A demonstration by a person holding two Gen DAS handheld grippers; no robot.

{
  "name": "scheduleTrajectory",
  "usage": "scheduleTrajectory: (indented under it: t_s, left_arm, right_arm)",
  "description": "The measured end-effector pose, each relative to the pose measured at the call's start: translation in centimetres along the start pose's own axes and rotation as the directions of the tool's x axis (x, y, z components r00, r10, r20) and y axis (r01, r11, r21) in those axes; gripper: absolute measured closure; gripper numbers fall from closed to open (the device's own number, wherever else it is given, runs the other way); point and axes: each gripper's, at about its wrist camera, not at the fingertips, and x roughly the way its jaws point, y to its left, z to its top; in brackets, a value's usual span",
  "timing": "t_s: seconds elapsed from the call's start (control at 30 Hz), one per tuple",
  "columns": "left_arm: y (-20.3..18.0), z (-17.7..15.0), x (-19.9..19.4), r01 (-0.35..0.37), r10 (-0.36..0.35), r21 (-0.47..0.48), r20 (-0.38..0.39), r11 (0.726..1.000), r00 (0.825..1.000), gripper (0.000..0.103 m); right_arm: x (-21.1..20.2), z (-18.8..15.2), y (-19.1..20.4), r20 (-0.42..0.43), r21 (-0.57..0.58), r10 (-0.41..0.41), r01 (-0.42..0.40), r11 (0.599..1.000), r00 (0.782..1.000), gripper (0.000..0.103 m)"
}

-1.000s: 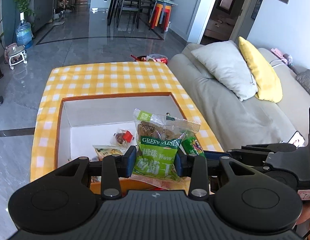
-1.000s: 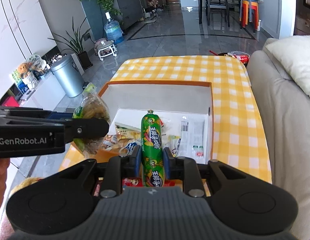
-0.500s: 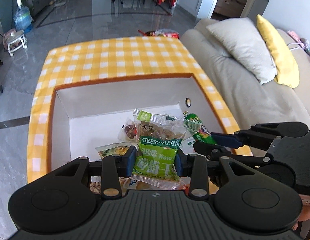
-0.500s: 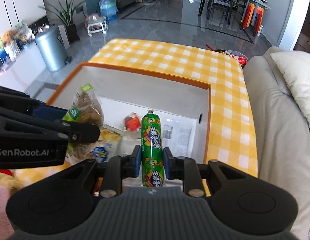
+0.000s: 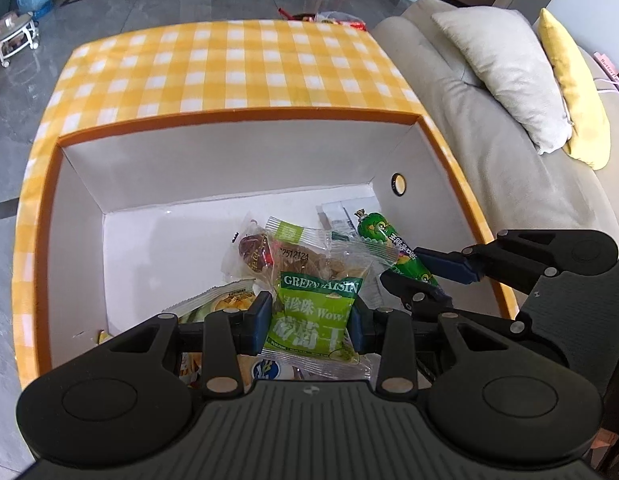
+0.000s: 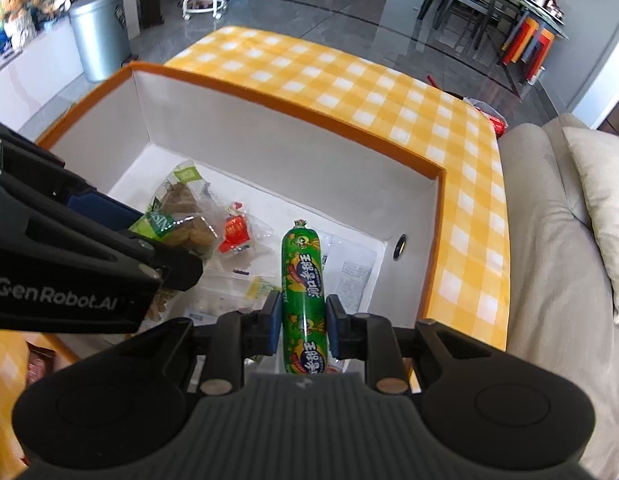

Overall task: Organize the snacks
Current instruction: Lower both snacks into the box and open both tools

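My left claw (image 5: 309,322) pinches a green raisin packet (image 5: 314,312) by its sides, clear top showing brown pieces. My right claw (image 6: 302,322) clamps a green sausage stick (image 6: 302,280) lengthwise. Both hang over the white, orange-rimmed box (image 5: 229,168) holding other wrapped snacks (image 5: 251,254).

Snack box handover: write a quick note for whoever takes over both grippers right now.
Left gripper: shut on the green raisin packet, held over the orange-rimmed box.
Right gripper: shut on the green sausage stick, also over the box, nearer the wall with the round hole.
In the box already: a red-wrapped sweet, a yellow snack bag, and some clear wrappers.
Done: both snacks picked up and brought over the box.
Left: lower, release both inside, then check for any remaining snacks outside.
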Motion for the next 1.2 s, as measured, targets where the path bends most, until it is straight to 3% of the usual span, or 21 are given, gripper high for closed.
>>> scheduleTrajectory:
  t_s: [0.23, 0.67, 0.83, 1.0, 1.2]
  left_arm:
    - [0.3, 0.4, 1.5, 0.032, -0.033, -0.029, -0.031, 0.999, 0.999, 0.06]
    - [0.4, 0.8, 3.4, 0.001, -0.004, -0.047, -0.068, 0.999, 0.998, 0.06]
    - [0.4, 0.6, 3.0, -0.014, 0.011, -0.045, -0.064, 0.999, 0.998, 0.053]
    - [0.2, 0.7, 2.0, -0.02, 0.018, -0.052, -0.036, 0.998, 0.999, 0.035]
    - [0.0, 0.7, 0.0, -0.022, 0.022, -0.053, 0.0, 0.998, 1.0, 0.033]
  right_arm:
    - [1.8, 0.3, 0.3, -0.024, -0.078, -0.032, 0.03, 0.996, 0.999, 0.084]
    - [3.4, 0.0, 1.3, -0.078, -0.163, -0.033, 0.02, 0.986, 0.996, 0.084]
    - [3.0, 0.3, 1.3, -0.073, -0.167, -0.041, 0.028, 0.986, 0.996, 0.083]
    - [2.4, 0.3, 1.4, -0.08, -0.183, -0.034, 0.019, 0.983, 0.996, 0.062]
    - [1.3, 0.0, 1.4, -0.084, -0.18, -0.017, 0.002, 0.984, 0.996, 0.054]
